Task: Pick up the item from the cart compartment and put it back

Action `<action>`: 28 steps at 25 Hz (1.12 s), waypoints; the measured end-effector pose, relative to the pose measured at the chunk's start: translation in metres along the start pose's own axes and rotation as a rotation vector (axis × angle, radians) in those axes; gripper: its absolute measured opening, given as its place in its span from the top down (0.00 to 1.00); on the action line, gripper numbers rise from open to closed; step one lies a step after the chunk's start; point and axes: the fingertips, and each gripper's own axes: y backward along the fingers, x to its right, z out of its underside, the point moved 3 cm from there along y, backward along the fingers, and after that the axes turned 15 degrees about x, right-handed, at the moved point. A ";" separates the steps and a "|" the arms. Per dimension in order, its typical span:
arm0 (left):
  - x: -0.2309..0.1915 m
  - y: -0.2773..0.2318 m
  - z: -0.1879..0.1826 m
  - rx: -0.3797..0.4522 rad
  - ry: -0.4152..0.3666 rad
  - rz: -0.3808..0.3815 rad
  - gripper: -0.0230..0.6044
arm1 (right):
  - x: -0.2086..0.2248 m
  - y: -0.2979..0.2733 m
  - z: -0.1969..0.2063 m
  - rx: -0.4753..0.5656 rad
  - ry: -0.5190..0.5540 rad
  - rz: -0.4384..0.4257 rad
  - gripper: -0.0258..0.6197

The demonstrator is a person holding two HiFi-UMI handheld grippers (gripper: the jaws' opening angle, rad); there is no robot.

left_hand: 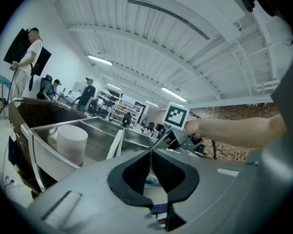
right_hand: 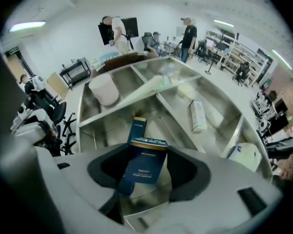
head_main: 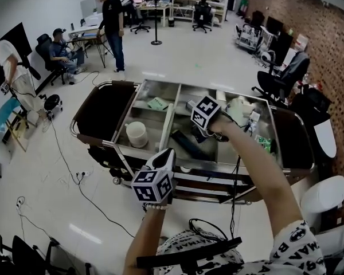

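Note:
The steel cart (head_main: pixel 121 148) has several open compartments. My right gripper (head_main: pixel 204 132) reaches down into the middle one. In the right gripper view its jaws (right_hand: pixel 145 153) are closing on a dark blue box (right_hand: pixel 144 165), which stands tilted between the pads and touches both. A second dark blue box (right_hand: pixel 136 127) lies on the compartment floor just behind it, also seen in the head view (head_main: pixel 188 144). My left gripper (head_main: pixel 167 153) hovers over the cart's near rail. It is shut (left_hand: pixel 150 152), tips together, holding nothing.
A white cup (head_main: pixel 136 134) stands in the left compartment. A green packet (head_main: pixel 157 103) lies at the back, and a white carton (right_hand: pixel 197 115) and a white container (right_hand: pixel 245 155) in the compartments to the right. People and office chairs are beyond the cart.

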 end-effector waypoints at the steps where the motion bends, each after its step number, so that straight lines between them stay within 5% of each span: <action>1: 0.001 -0.003 0.000 -0.002 -0.011 0.002 0.94 | -0.003 0.010 -0.006 0.055 -0.002 0.000 0.57; 7: 0.014 -0.011 -0.004 0.006 -0.080 0.012 0.94 | -0.034 0.074 -0.029 0.367 0.001 -0.021 0.57; 15: 0.030 0.011 0.014 0.034 -0.111 0.007 0.94 | -0.084 0.129 0.006 0.694 -0.034 -0.066 0.57; 28: 0.073 0.063 0.040 0.021 -0.122 -0.009 0.96 | -0.145 0.158 0.121 0.966 -0.293 -0.085 0.57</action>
